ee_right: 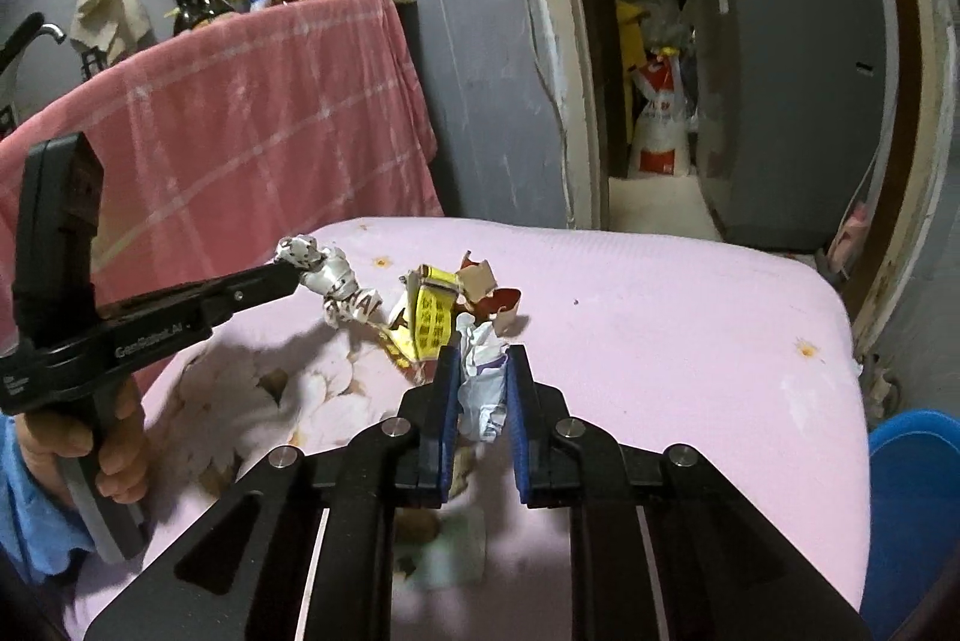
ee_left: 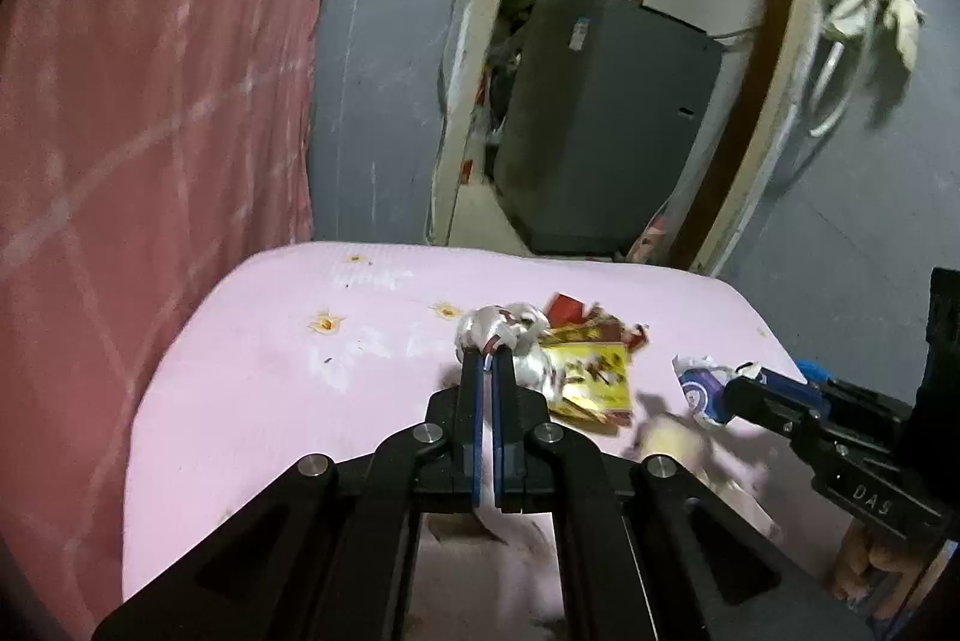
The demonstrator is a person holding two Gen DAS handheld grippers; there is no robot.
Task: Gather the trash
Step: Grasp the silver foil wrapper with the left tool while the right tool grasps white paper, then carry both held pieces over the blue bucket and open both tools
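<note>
— Pink bedsheet (ee_right: 660, 317), littered mid-bed. Left tongs (ee_left: 487, 356)?
— Clamped tight on a crumpled silver wrapper (ee_left: 504, 326), raised left of the yellow packet (ee_left: 594, 377).
— Right tongs (ee_right: 483, 365)?
— Nearly closed, pinching a crumpled white-purple wrapper (ee_right: 480, 383) nearer, right.

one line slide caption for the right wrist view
Right tongs clamp a crumpled white-and-purple wrapper above the pink bedsheet; left tongs hold a silver wrapper.

Left gripper (ee_left: 487, 354) jaws pinched together, right gripper (ee_right: 483, 359) jaws clamped, both angled downward.
</note>
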